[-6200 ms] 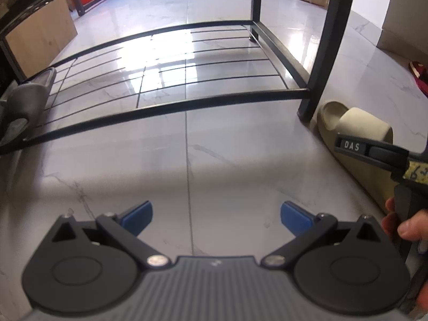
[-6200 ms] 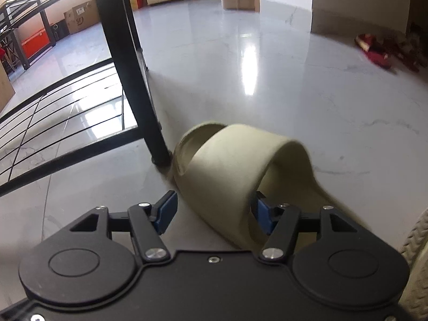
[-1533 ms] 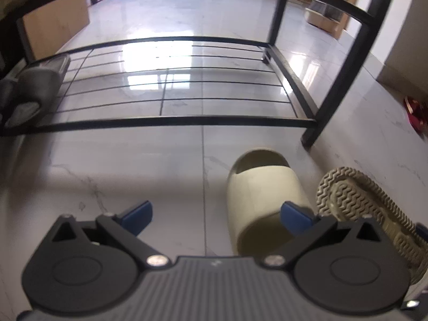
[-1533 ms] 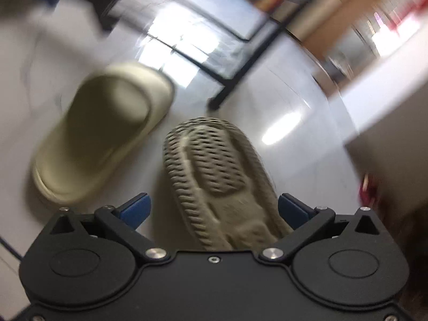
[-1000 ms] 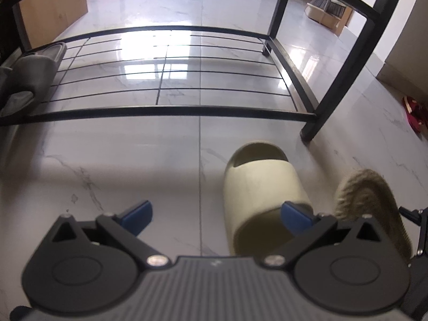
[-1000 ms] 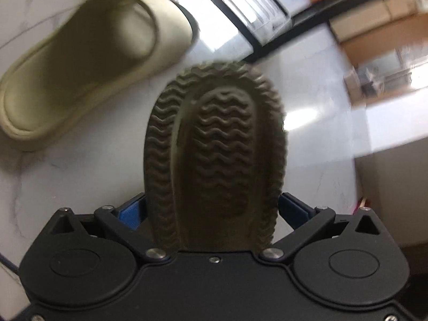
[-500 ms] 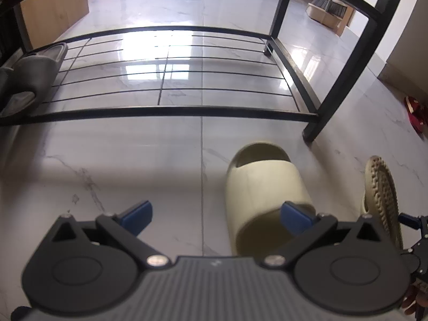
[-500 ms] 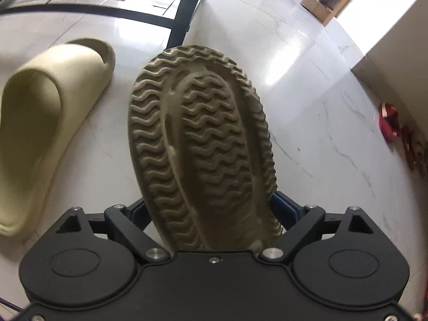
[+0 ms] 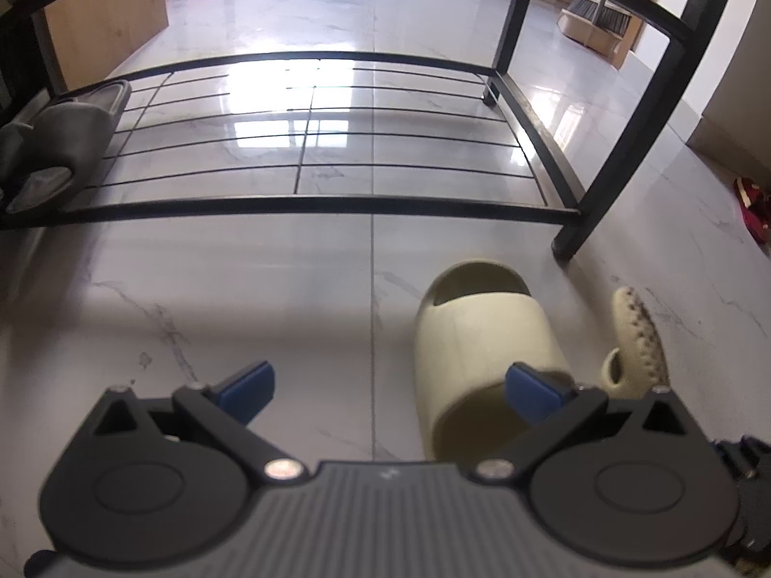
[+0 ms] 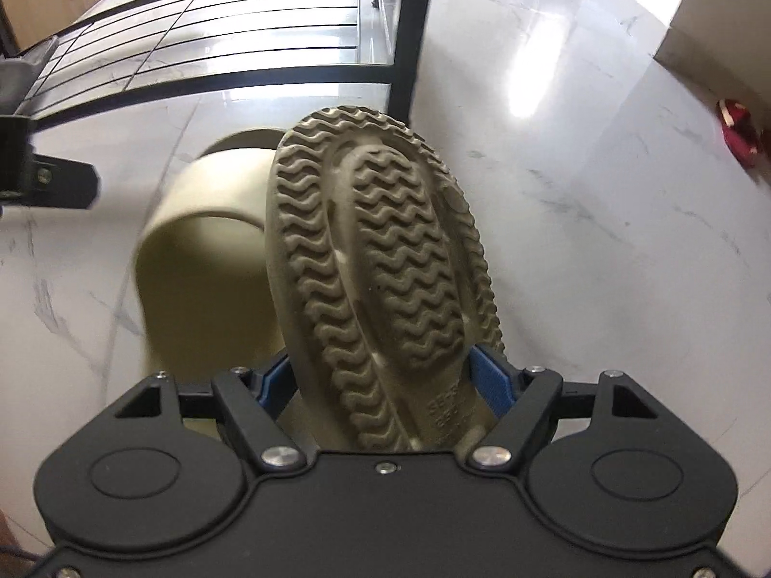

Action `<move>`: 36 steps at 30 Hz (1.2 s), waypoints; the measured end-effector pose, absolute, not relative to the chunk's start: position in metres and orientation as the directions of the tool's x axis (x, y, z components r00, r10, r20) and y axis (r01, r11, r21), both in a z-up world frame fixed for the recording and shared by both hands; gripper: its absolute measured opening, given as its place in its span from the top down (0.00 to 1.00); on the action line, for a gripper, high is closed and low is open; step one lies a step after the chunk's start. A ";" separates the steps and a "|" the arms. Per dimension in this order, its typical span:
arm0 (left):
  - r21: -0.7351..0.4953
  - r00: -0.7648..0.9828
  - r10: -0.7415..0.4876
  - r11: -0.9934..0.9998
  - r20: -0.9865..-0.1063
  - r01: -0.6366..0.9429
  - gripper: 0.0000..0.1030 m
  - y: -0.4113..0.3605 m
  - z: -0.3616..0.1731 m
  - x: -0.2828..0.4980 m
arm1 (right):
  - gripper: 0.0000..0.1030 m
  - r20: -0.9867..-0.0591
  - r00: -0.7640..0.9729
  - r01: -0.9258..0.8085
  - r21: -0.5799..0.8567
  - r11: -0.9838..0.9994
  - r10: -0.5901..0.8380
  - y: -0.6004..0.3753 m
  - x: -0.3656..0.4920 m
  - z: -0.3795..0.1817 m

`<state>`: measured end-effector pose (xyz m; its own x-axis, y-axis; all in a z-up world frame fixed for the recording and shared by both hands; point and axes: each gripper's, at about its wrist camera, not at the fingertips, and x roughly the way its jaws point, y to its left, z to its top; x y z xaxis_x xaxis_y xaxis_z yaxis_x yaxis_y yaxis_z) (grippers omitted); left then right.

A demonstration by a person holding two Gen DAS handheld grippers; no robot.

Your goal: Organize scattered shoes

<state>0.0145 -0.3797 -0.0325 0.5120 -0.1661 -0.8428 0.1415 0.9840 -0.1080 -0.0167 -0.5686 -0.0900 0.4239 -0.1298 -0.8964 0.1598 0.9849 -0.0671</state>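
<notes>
Since earlier frame: right gripper [image 10: 385,385] rolled, clamped across upturned slide [image 10: 380,260], long axis toward rack [image 9: 308,202]. Left gripper [image 9: 385,385] apart, nearer upright mate [image 9: 482,342].

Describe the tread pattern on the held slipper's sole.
Wavy zigzag ridges on the slipper's sole; clearest in right wrist view.

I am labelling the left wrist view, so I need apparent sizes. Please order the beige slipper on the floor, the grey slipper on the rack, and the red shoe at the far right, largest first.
1. beige slipper, nearest the camera, which inflates it.
2. grey slipper, partly cut by the frame edge.
3. red shoe, far off and cropped, so its true size is unsure.
</notes>
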 end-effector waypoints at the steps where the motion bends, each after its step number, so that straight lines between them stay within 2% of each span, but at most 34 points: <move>1: -0.105 0.517 -0.161 0.985 -0.841 0.136 0.01 -0.379 -0.032 0.015 | 0.25 -0.898 0.418 0.184 -0.064 0.981 -0.137 -0.565 -0.015 -0.090; 6: -0.046 0.540 -0.092 0.994 -0.837 0.098 0.01 -0.376 -0.030 0.015 | 0.23 -0.905 0.403 0.301 -0.011 0.954 -0.138 -0.545 -0.010 -0.088; 10: -0.052 0.558 -0.087 0.996 -0.826 0.078 0.01 -0.371 -0.026 0.016 | 0.23 -0.909 0.406 0.320 0.043 0.946 -0.096 -0.529 -0.015 -0.084; 13: -0.060 0.566 -0.086 0.996 -0.820 0.064 0.01 -0.367 -0.023 0.016 | 0.19 -0.905 0.423 0.308 0.084 0.948 -0.057 -0.516 -0.021 -0.083; 15: -0.070 0.563 -0.089 0.996 -0.822 0.057 0.01 -0.365 -0.023 0.016 | 0.07 -0.901 0.433 0.297 0.108 0.949 -0.033 -0.514 -0.023 -0.082; 16: -0.073 0.560 -0.091 0.996 -0.824 0.054 0.01 -0.364 -0.023 0.017 | 0.04 -0.901 0.433 0.299 0.123 0.946 -0.020 -0.515 -0.025 -0.080; 18: -0.081 0.560 -0.093 0.996 -0.823 0.047 0.01 -0.363 -0.022 0.017 | 0.03 -0.897 0.443 0.318 0.169 0.933 0.012 -0.520 -0.030 -0.072; 25: -0.147 0.531 -0.146 0.988 -0.835 0.041 0.01 -0.359 -0.024 0.019 | 0.00 -0.831 0.556 0.359 0.257 0.897 0.015 -0.549 -0.076 -0.024; 31: -0.315 0.328 -0.349 0.936 -0.878 0.154 0.01 -0.378 -0.045 0.021 | 0.00 -0.772 0.631 0.567 0.390 0.726 -0.078 -0.600 -0.144 -0.009; 33: -0.323 0.293 -0.375 0.923 -0.880 0.210 0.01 -0.390 -0.047 0.017 | 0.00 -0.773 0.627 0.617 0.417 0.668 -0.097 -0.616 -0.160 -0.013; 36: -0.285 0.282 -0.347 0.928 -0.895 0.238 0.01 -0.403 -0.049 0.011 | 0.00 -0.787 0.604 0.658 0.403 0.636 -0.126 -0.628 -0.176 -0.018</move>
